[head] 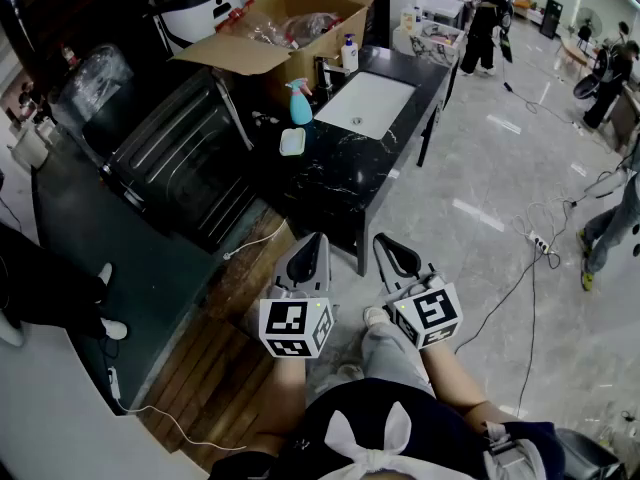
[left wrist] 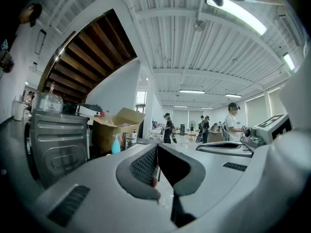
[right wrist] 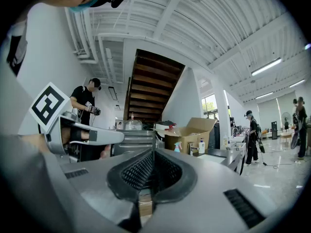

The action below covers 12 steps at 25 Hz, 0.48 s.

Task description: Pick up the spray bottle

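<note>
Left claw (head: 315,243): pinched together, nothing in it. Right claw (head: 388,243): same, just beside left claw, held level. Blue spray bottle (head: 300,105): upright on black worktop (head: 345,173), well ahead of both claws, slightly left, next to white sink (head: 365,103). Cardboard box (head: 290,18) farther ahead.

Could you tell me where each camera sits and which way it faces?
Head view: on the person's head, looking steeply down at the left gripper, right gripper, legs and counter.
Left gripper view: on that gripper, looking along its shut jaws toward the counter.
Right gripper view: likewise; the left gripper shows at its left.
Shared: all show the spray bottle.
</note>
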Motion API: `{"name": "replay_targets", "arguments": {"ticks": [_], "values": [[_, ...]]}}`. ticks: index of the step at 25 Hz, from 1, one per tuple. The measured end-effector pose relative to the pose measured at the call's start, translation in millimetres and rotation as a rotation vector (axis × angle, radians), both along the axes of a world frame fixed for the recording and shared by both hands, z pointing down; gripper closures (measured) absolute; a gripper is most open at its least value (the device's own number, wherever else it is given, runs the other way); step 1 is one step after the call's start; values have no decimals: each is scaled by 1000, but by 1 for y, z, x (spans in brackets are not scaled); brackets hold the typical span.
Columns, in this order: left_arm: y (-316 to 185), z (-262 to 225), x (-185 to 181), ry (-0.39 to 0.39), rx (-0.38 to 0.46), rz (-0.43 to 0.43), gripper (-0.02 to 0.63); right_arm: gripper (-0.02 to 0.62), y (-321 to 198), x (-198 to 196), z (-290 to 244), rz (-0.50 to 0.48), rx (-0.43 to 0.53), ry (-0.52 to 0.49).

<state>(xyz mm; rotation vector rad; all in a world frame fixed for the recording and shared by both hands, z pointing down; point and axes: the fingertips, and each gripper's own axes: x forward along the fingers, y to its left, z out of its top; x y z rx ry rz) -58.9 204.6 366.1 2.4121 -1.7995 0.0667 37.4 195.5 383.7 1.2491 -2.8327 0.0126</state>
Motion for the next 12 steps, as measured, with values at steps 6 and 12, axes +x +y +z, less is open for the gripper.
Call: {"name": "replay_targets", "arguments": {"ticks": [6,12], "values": [[-34,8,4,-4,-16,-5,578,566,-36,2,4,-29,-8,-8],[-74,14,2,-3,-38,-31,579,566,-77,-1,4,-64,-25,9]]}}
